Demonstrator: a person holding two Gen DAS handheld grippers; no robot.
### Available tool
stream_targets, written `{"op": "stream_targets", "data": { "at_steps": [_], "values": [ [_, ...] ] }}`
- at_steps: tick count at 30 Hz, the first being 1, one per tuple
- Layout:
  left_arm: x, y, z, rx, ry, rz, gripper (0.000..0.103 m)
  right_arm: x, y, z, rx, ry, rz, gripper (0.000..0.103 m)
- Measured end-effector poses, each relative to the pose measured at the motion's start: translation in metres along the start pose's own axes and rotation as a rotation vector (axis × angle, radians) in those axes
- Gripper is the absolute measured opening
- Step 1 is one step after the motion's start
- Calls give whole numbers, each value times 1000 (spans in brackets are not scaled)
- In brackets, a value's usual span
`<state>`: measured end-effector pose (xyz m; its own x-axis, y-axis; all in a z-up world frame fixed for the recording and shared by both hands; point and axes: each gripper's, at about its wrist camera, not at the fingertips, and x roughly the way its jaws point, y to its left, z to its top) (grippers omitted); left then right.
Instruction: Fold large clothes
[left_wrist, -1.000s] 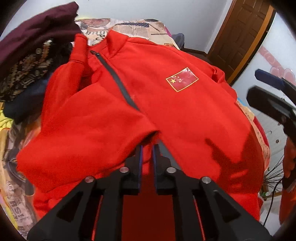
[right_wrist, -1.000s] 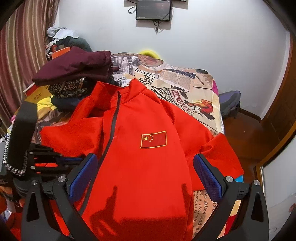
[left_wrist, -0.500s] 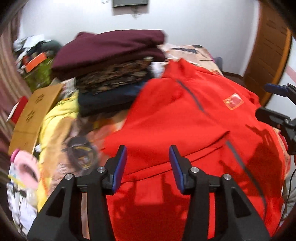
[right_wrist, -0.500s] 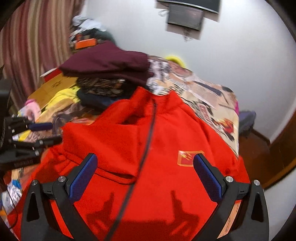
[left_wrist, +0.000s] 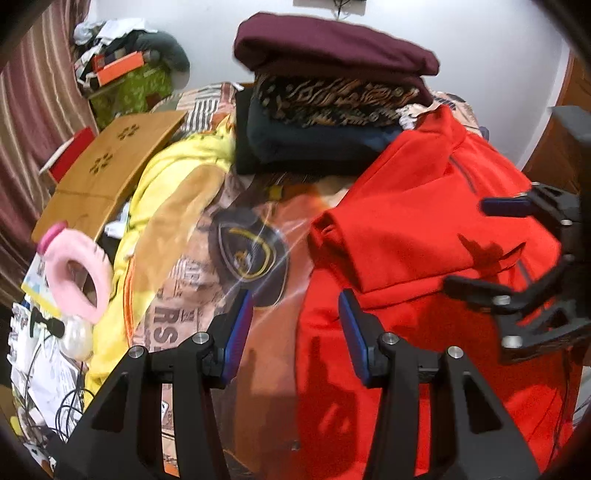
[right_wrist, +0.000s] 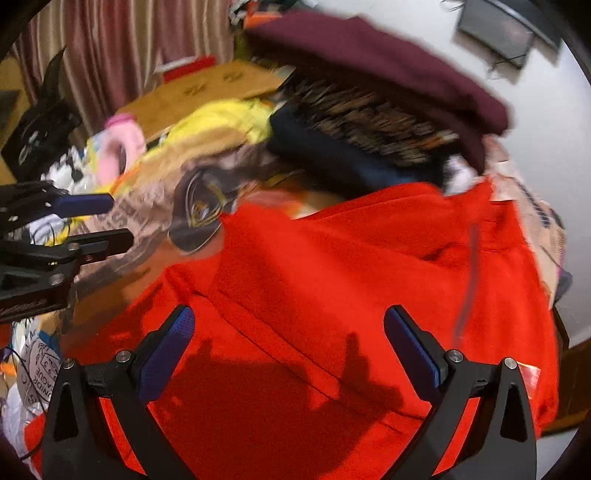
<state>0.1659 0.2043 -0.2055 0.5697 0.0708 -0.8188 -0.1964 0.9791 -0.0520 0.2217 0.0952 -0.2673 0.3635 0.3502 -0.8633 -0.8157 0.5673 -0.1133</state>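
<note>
Printed bedspread (left_wrist: 192, 317) under red jacket (left_wrist: 424, 236), clothes stack (left_wrist: 332, 96).

Red jacket (left_wrist: 424, 236), sleeve folded across

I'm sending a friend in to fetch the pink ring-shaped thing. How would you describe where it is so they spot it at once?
Start at the red jacket spread on the bed, then look across the printed bedsheet past the yellow garment towards the striped curtain. There lies the pink ring, just below the flat cardboard. It is the only soft pink hoop with an open middle.
</note>
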Motion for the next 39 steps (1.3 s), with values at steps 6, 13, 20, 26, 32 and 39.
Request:
{"op": "stream_targets", "data": {
  "at_steps": [6,13,20,26,32,39],
  "values": [
    [23,9,-13,6,55,-3,47,52,16,3,-61,142,13,73],
    [54,4,-24,25,121,-10,47,72,20,10,-87,154,6,53],
    [69,-9,-23,43,147,-55,47,56,-3,13,29,103,107,11],
    [82,-30,-18,105,166,-80,47,6,-33,16,152,-27,143,8],
    [94,-58,-19,208,180,-66,47,-53,-77,19,287,-173,147,7],
    [101,-81,-14,294,126,7,47,-118,-130,9,386,-337,52,7]
  ]
}}
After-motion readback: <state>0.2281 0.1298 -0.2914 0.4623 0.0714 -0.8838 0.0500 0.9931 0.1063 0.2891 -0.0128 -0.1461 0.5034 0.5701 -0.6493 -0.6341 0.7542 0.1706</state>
